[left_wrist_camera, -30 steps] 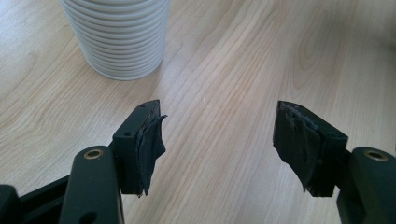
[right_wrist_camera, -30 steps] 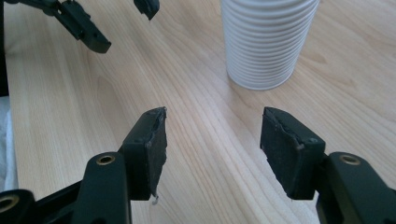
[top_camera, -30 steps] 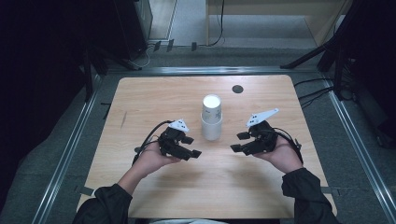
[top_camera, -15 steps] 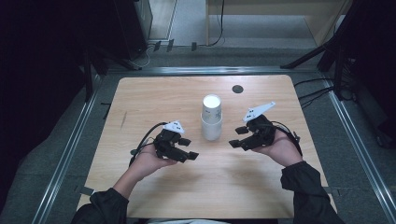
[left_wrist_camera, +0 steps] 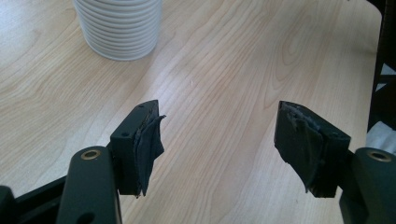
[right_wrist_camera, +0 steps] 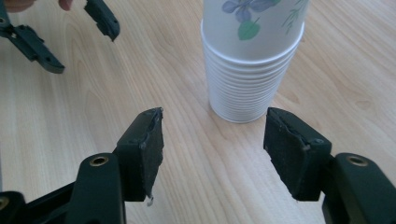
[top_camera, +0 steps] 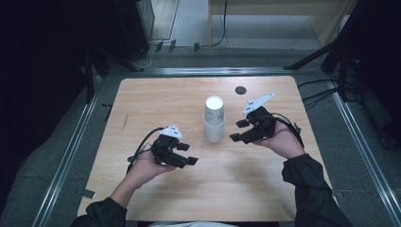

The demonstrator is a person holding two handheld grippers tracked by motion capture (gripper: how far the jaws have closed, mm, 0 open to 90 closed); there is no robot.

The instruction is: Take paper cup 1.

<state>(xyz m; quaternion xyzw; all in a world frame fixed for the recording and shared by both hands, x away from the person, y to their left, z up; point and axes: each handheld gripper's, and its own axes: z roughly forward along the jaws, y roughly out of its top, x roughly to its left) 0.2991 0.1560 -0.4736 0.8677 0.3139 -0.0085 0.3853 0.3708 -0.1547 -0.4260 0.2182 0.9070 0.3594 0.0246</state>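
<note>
While I watch from the high camera, the biggest thing before me is the pale wooden tabletop [top_camera: 156,99], one board with rounded corners. On it, a little beyond its middle, stands one stack of paper cups [top_camera: 214,119], upright; the top cup is white with a blue flower and green leaves printed on it, and the many rims nested below it are too close together for me to count. Past the stack, toward the far edge, lies one small dark round disc [top_camera: 240,90].

I have two tongs in play. The left tongs [top_camera: 187,153] hang over the tabletop nearer me and to the left of the stack, apart from it. In the left gripper view the two black jaws stand with a clear gap between them, bare wood showing through, and the ragged pads [left_wrist_camera: 150,140] press on nothing, so these tongs are released; the foot of the stack sits up at the top left there.

The right tongs [top_camera: 239,130] sit just right of the stack, near it but not touching. Their jaws have just been opening; in the right gripper view they stand apart and empty, with the stack just beyond the gap and slightly right of its line.
</note>
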